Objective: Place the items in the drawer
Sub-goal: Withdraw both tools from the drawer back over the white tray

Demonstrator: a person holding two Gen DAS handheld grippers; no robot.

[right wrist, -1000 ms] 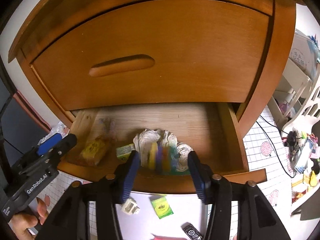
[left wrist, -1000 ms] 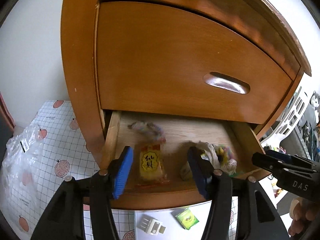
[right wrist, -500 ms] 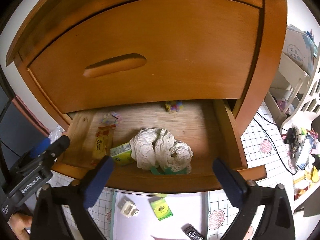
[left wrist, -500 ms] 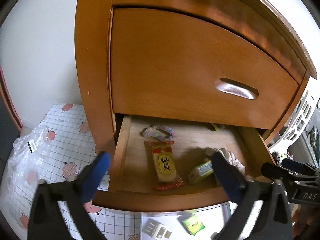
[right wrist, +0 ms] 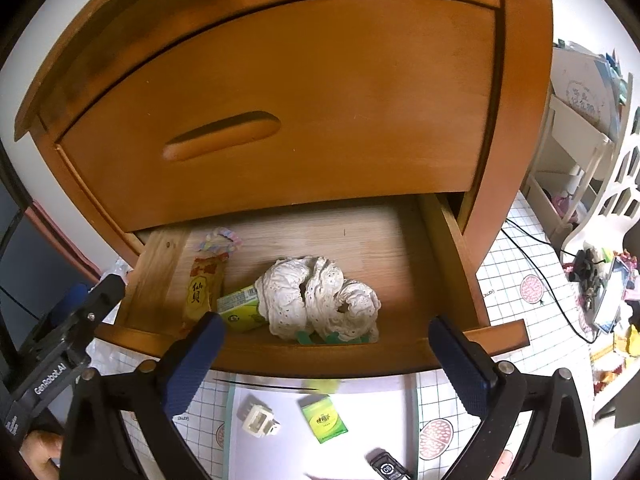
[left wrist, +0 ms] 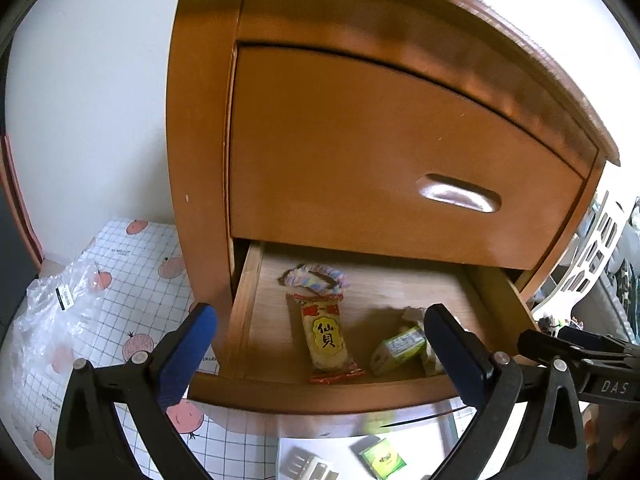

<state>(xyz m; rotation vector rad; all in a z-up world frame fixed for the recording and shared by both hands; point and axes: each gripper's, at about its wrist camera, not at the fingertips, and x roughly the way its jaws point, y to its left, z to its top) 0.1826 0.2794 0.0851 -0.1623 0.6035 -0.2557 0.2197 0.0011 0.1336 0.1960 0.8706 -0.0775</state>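
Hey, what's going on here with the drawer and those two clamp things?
A person is putting items into the open lower wooden drawer of a brown bedside cabinet. Both handheld grippers, the left gripper and the right gripper, hang open and empty in front of it. Inside lie a yellow rice cracker packet, a white lace cloth bundle, a green-and-white small box and a pastel scrunchie. On the floor below, a green packet and a white plug are not yet in.

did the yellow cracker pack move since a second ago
Yes. The yellow cracker pack was between the left gripper pads over the drawer; now it lies flat on the drawer floor, jaws open around it.
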